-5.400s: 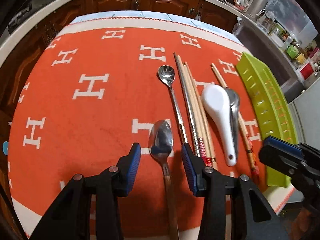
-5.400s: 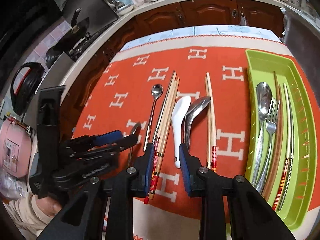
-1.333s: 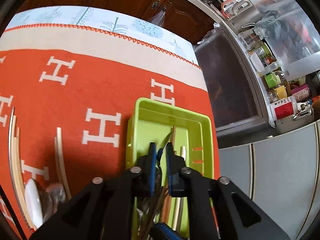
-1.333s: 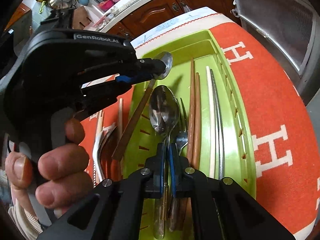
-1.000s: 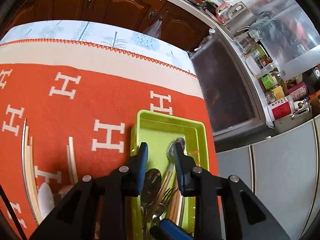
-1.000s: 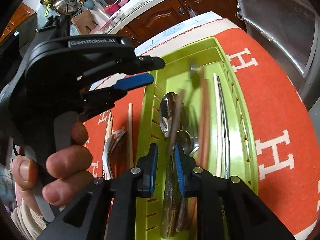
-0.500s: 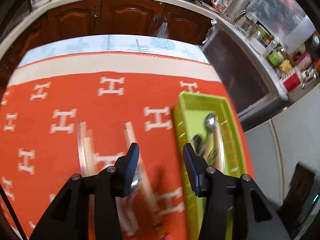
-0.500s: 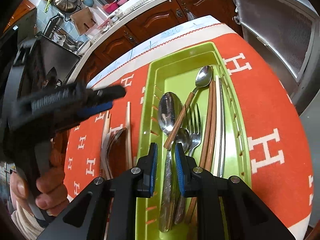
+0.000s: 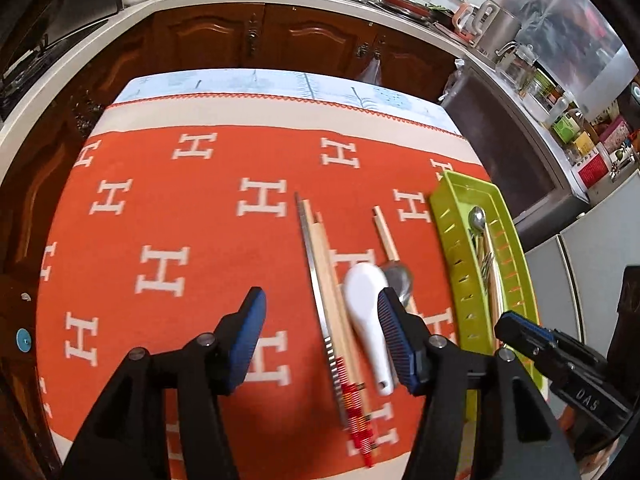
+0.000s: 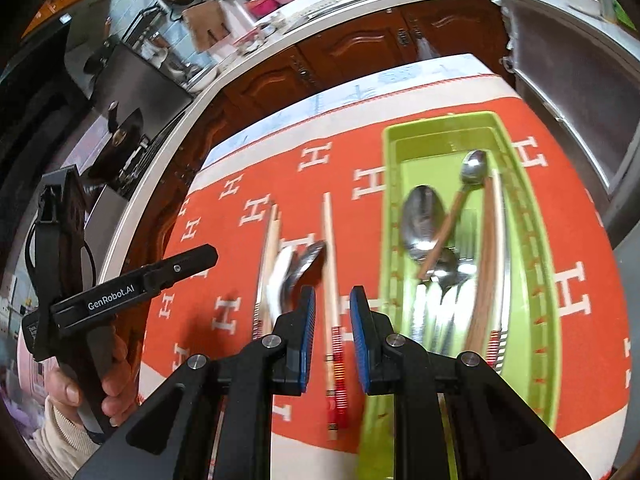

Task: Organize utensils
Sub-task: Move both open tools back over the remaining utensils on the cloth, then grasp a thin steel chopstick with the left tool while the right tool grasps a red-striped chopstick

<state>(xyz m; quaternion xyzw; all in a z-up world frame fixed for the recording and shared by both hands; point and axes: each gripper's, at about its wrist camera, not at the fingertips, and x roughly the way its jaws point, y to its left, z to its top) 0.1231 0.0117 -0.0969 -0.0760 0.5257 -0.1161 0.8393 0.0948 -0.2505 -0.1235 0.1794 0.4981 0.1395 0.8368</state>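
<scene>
Green plastic marks the goal: the tray (image 10: 532,216) lies along the right edge of the surface (image 9: 200,216), on the orange cloth (image 9: 168,208), and it takes the sorted pieces. All of them lie lengthwise, since the tray is long and narrow. In it the right wrist view shows three spoons, the wooden-handled spoon (image 10: 460,196) slanting across the large spoon (image 10: 422,216), plus a fork partly hidden under them and a few chopsticks along the right wall; blur keeps the chopstick count uncertain.

Loose pieces wait on the cloth just left of the tray, bunched and roughly parallel, which should make each easy to take by its handle. They are one white ceramic spoon (image 9: 368,312), one metal spoon (image 9: 398,280) tucked against it, one lone chopstick (image 10: 331,264) and a bundle of about three chopsticks (image 9: 326,292) with red-banded ends near the front edge.

The left tongs (image 9: 322,336) have just been opening and stand wide and empty over the bundle and the ceramic spoon, probably lining up the next pick. The right tongs (image 10: 332,340) are narrowly parted and hold nothing, hovering above the lone chopstick beside the tray.
</scene>
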